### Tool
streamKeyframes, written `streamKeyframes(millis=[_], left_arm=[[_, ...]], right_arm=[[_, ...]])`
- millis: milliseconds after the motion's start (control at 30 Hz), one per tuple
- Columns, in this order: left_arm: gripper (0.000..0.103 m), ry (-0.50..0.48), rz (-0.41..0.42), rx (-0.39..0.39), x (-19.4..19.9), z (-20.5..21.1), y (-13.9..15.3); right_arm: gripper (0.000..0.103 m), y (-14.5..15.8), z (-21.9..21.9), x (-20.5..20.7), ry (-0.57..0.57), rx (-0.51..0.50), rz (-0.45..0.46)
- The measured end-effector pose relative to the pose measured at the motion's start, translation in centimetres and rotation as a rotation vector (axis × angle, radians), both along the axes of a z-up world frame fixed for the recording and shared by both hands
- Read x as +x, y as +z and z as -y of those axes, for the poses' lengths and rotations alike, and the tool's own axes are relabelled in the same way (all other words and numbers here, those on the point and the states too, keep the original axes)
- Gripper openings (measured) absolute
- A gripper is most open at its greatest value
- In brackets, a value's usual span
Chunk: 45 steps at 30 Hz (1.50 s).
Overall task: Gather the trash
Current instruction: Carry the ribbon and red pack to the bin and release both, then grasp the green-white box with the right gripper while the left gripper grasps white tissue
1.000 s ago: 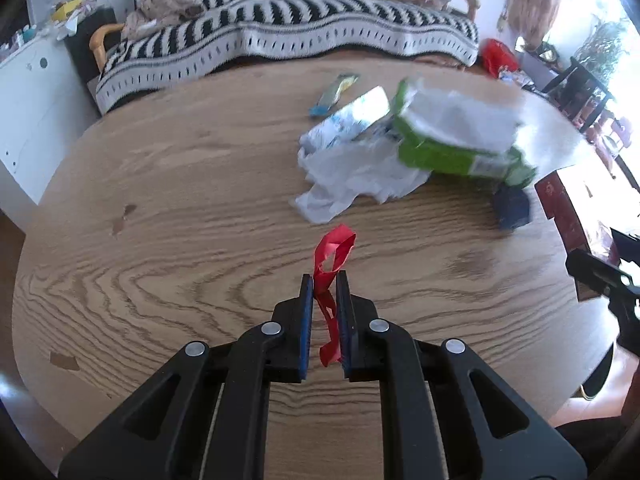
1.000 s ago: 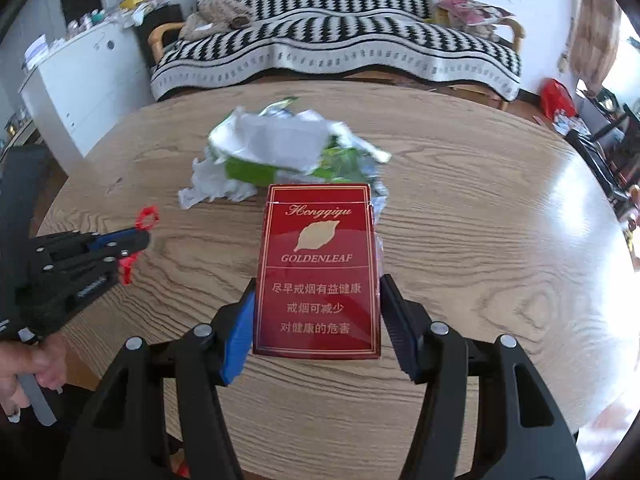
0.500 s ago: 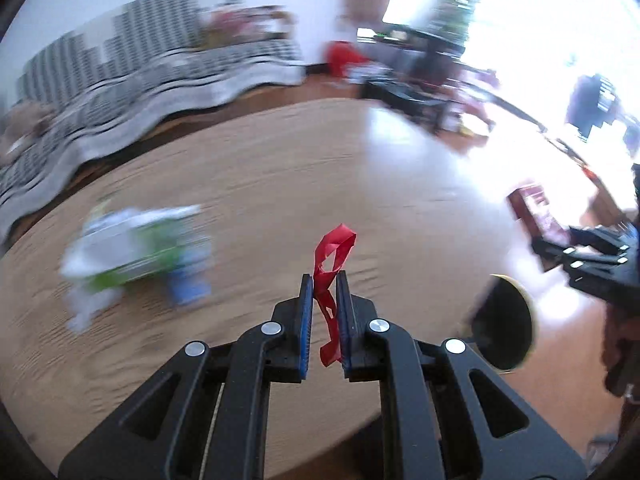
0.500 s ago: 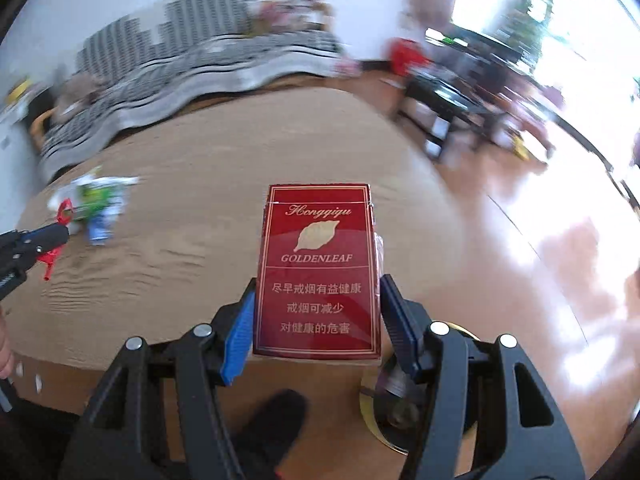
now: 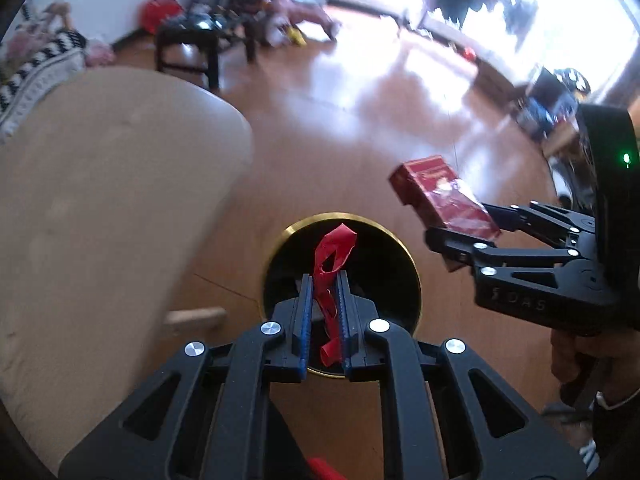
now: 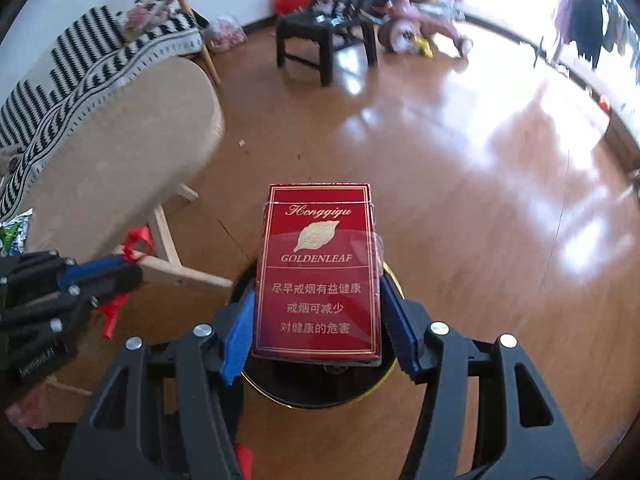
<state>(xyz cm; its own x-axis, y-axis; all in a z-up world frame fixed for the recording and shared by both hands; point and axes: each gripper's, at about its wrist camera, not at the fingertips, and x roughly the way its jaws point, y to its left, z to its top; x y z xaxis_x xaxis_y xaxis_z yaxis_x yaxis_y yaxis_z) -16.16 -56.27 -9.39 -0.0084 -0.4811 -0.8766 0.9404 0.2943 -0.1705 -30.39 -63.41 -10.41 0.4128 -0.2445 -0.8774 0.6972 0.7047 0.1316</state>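
A twisted red plastic strip (image 5: 332, 252) is pinched between the blue pads of my left gripper (image 5: 323, 280), which is shut on it. It hangs right over a round black bin with a gold rim (image 5: 412, 264) on the floor. My right gripper (image 6: 319, 300) is shut on a red cigarette pack (image 6: 318, 272), held flat above the same bin (image 6: 320, 384). The left wrist view shows the pack (image 5: 440, 196) and right gripper (image 5: 476, 224) to the right of the bin. In the right wrist view, the left gripper (image 6: 124, 266) and its strip (image 6: 138, 238) are at the left.
The light wooden table (image 6: 120, 132) and its legs (image 6: 168, 240) stand to the left of the bin. A striped sofa cover (image 6: 80, 52) lies behind it. A black stool (image 6: 324, 36) and toys sit on the far wooden floor (image 6: 460, 160). A hand (image 5: 576, 356) holds the right gripper's handle.
Both grippers have swung away from the table and its trash pile and now point down over the bin on the floor. The strip and the pack stay gripped as before.
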Motion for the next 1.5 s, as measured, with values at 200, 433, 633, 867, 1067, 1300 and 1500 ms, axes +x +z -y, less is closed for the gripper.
streamKeyframes(millis=[200,433,633,867,1067,1300,1500], left_arm=[[0.011,-0.064,0.013,0.082,-0.9,1.7,-3.3],[0.011,-0.067,0.013,0.089,-0.9,2.1,-4.1],[0.086,-0.107,0.019,0.060,-2.3,1.6,-3.7],[0.088,-0.086,0.063,0.019,-2.3,1.1,-2.5],[0.088,-0.014,0.046,-0.006,-0.9,-0.1,-1.0],[0.088,0.269,0.044,-0.147,7.5,-11.2,6.6],[0.092,0.486,0.226,-0.145,14.5,-27.2,10.2]], right_arm=[[0.058,-4.5,1.1,-0.5,-0.020,0.132,-0.024],[0.058,-4.8,1.6,-0.8,-0.018,0.134,-0.016],[0.088,-3.7,0.9,-0.7,-0.004,0.102,-0.019],[0.089,-2.6,1.0,-0.9,-0.020,0.092,0.018],[0.089,-1.4,0.9,-0.5,-0.022,0.085,0.021],[0.089,5.1,-4.4,5.7,0.111,0.014,0.074],[0.089,9.8,-15.2,16.5,0.365,0.003,0.162]])
